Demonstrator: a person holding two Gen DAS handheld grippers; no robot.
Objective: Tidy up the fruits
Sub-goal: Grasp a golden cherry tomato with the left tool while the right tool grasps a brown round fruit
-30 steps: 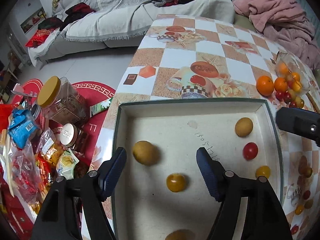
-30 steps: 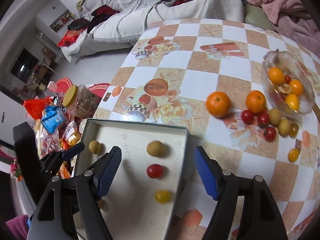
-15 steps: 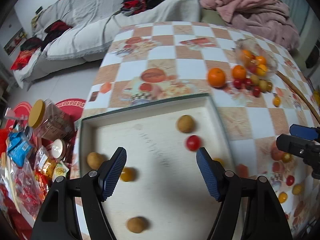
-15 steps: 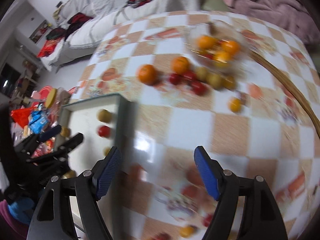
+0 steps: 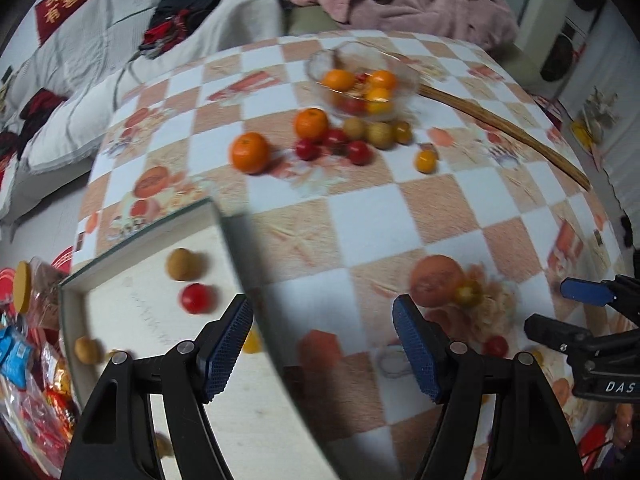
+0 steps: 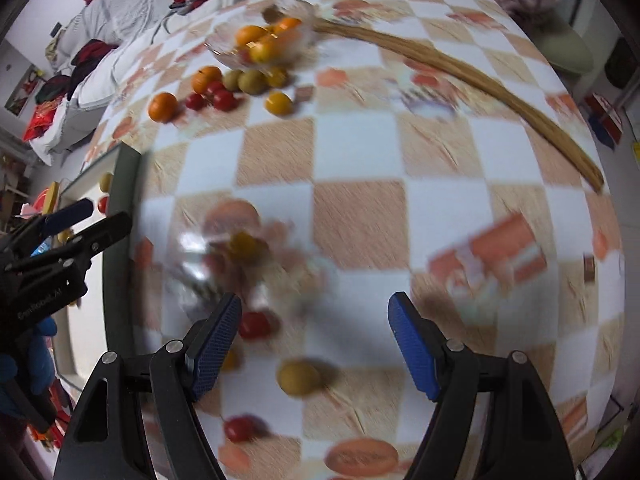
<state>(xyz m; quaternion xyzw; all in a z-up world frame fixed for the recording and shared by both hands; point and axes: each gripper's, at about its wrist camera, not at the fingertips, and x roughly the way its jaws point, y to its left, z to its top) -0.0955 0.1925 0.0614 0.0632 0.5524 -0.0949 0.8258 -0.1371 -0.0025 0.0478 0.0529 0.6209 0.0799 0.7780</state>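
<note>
Reaching for loose fruit | tabletop [image 6: 360, 216] → tray [image 5: 120, 248] at its left edge → both tongs, left tongs [image 5: 320, 350] and right tongs [image 6: 314, 344], gaping, empty | yellowish fruit [image 6: 298, 378], blurry, sits between the right pair: center, drop straight, squeeze gently

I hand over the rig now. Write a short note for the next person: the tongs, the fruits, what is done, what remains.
Left tongs: open, empty, above the box edge.
Right tongs: open, empty, above the table, with a yellow-green fruit and a red tomato just ahead.
Done: a few small fruits already lie in the box.
Left: two oranges, tomatoes and small fruits loose beside the glass bowl, plus the scattered near ones.
</note>
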